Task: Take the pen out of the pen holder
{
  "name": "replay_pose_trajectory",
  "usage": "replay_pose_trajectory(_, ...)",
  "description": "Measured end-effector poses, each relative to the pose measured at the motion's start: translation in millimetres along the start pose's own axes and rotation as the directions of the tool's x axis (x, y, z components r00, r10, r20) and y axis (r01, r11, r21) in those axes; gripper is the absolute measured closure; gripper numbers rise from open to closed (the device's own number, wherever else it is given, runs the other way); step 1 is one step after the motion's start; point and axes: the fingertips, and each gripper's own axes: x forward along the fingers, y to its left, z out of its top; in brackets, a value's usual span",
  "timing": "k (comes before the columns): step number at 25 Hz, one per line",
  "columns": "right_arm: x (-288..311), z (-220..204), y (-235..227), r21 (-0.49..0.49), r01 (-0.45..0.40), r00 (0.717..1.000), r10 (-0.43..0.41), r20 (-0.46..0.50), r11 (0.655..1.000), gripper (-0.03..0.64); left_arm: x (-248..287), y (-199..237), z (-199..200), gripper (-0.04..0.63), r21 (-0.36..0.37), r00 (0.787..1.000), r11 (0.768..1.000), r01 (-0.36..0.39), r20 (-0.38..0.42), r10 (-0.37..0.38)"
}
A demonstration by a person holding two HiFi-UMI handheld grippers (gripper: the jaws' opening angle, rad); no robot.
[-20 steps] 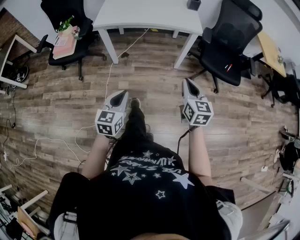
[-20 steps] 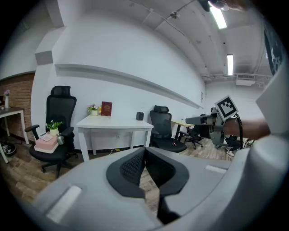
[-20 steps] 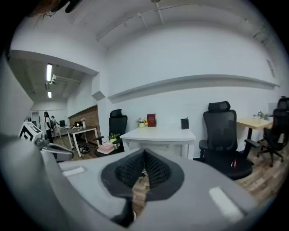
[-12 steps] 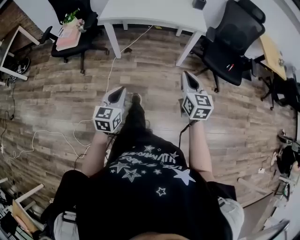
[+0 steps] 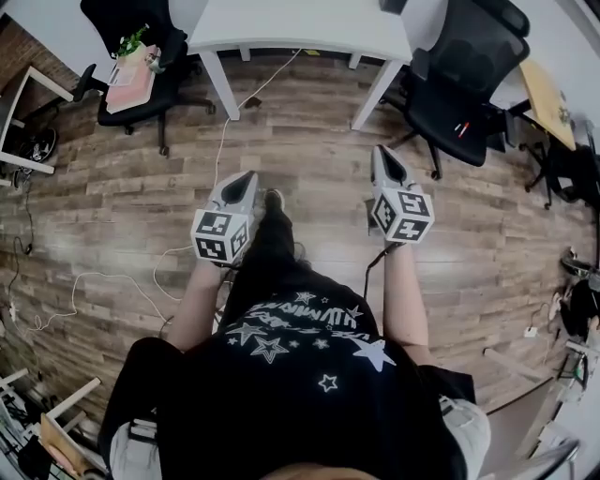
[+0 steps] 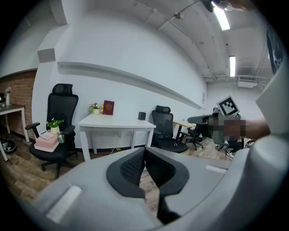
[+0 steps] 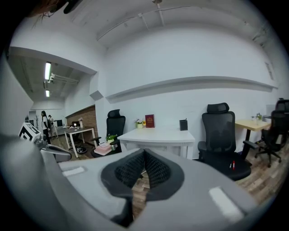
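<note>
Both tools are short of the white worktop (image 5: 300, 26), over bare wood floor (image 5: 309, 159). The left tool (image 6: 144, 150) has its pads pressed together with nothing between them; same for the right tool (image 7: 144, 152), closed and empty. Between tools and worktop there is only floor, plus one white cable (image 5: 221, 141) trailing out from under the worktop's left leg. The person's dark-trousered leg (image 5: 270, 246) sits between the two tools. Two black office chairs flank the worktop: the left chair (image 5: 141, 37) has a pink stack (image 5: 127, 86) and a small potted plant (image 5: 131, 44) on its seat, while the right chair (image 5: 459, 70) has two thin pen-like sticks (image 5: 459, 131) on its seat, one reddish. One pen holder (image 7: 183, 125) stands upright at the worktop's right end towards the wall; it is small, dark and boxy. What's in it is too small to make out. At the worktop's back edge, left of the holder, are one red upright book or frame (image 7: 150, 121) and one flower pot (image 7: 137, 123).
</note>
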Motion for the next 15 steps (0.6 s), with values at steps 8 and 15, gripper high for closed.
replay_pose_trajectory(8, 68.1, -0.5, -28.7, 0.075, -0.015, 0.999, 0.018, -0.046, 0.997, 0.414, 78.9, 30.4, 28.5, 0.584, 0.014, 0.999, 0.999, 0.042, -0.022, -0.041)
replay_pose_trajectory(15, 169.5, 6.7, -62.3, 0.121, -0.003, 0.996, 0.014, -0.088, 0.993, 0.385, 171.3, 81.1, 55.2, 0.584, 0.013, 0.996, 0.997, 0.075, -0.051, -0.074)
